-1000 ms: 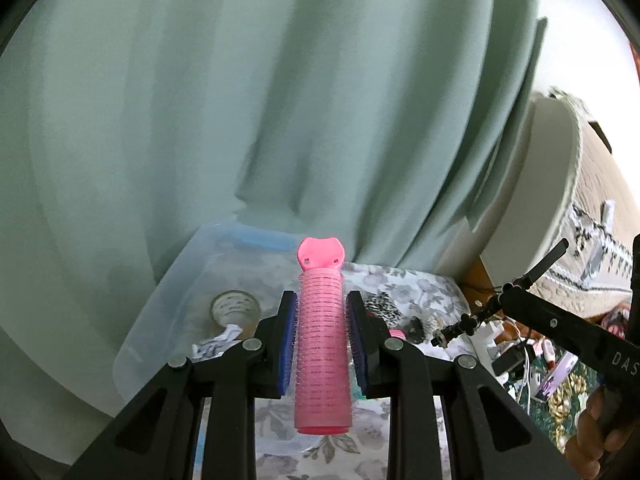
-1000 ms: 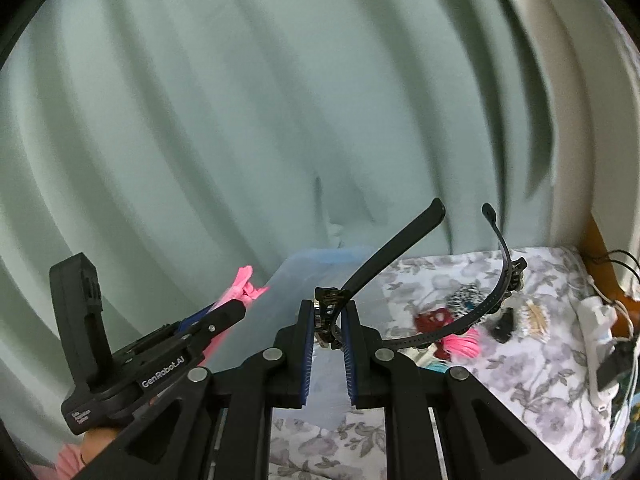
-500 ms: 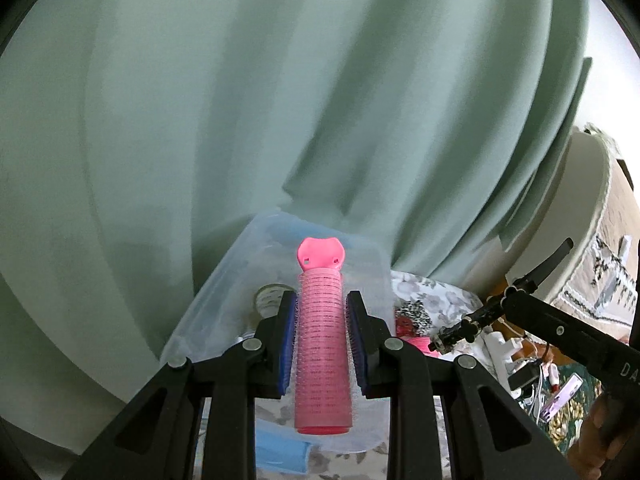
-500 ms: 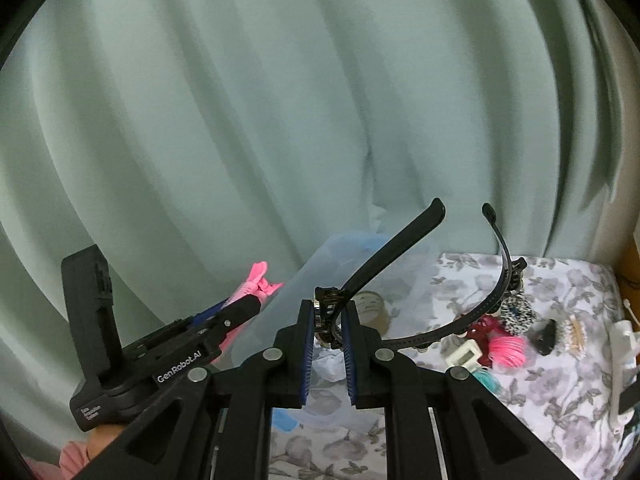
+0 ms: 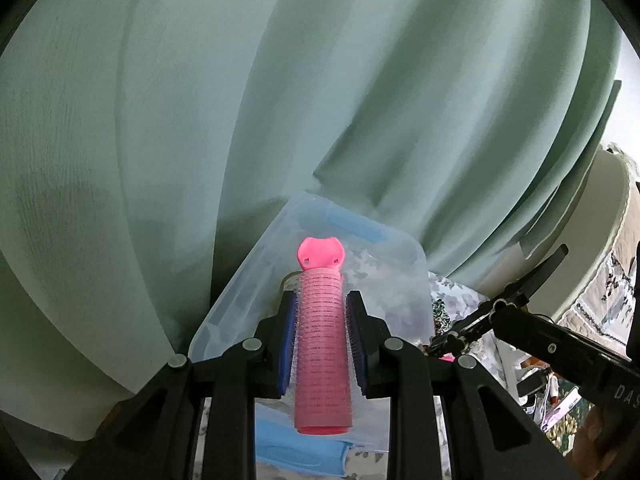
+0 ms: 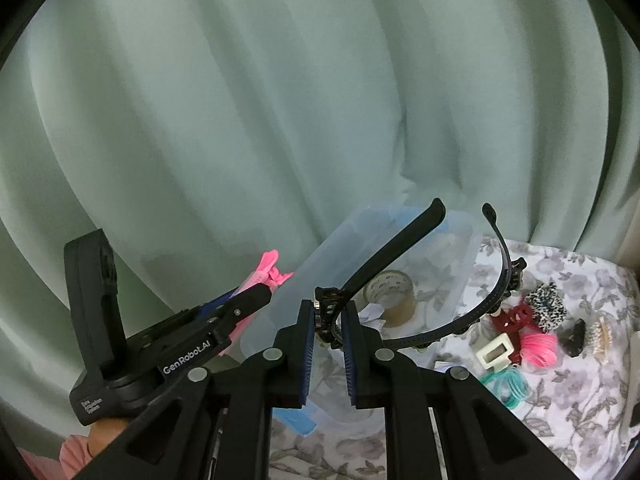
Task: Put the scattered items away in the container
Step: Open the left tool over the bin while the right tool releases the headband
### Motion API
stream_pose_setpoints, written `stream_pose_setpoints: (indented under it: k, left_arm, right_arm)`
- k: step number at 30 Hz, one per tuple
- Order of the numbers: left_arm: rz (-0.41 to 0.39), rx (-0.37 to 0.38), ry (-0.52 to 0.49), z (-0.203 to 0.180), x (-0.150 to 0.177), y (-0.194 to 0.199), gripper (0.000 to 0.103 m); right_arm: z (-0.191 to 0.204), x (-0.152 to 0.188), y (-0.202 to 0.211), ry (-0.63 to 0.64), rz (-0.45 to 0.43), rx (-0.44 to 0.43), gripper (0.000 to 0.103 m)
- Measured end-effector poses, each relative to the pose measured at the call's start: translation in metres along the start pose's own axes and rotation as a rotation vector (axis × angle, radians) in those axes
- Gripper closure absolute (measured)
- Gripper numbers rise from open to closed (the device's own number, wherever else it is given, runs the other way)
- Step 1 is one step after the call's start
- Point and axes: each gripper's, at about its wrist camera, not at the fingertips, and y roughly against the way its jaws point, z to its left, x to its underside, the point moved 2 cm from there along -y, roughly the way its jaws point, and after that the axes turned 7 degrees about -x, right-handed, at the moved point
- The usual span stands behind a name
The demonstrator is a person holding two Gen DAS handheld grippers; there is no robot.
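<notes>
My left gripper [image 5: 321, 316] is shut on a pink hair roller [image 5: 323, 344] that stands lengthwise between the blue pads, above the near end of a clear plastic container [image 5: 384, 280] with blue clips. My right gripper [image 6: 329, 322] is shut on a black headband [image 6: 404, 256]; its arc curves up and out to the right over the same container [image 6: 460, 276]. A roll of tape [image 6: 394, 294] and a crumpled white scrap lie inside the box. The left gripper [image 6: 248, 300] with the roller shows at the left of the right wrist view.
Hair items lie on the floral cloth [image 6: 560, 392] right of the box: a red claw clip [image 6: 514, 318], a leopard scrunchie [image 6: 546, 304], a pink coil tie [image 6: 538, 348], a teal tie [image 6: 506, 384], a white clip [image 6: 494, 352]. A green curtain [image 5: 280, 100] hangs close behind.
Both grippers have moved left and slightly down toward the container, which now sits centred under them. Each still holds its item.
</notes>
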Motion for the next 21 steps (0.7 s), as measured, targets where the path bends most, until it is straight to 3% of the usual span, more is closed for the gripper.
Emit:
stream_pose_setpoints:
  k: [21]
  left_arm:
    - [0.081,0.0,0.032,0.016,0.01,-0.027,0.077]
  right_arm:
    - [0.011,0.004,-0.046,0.045,0.095,-0.034,0.088]
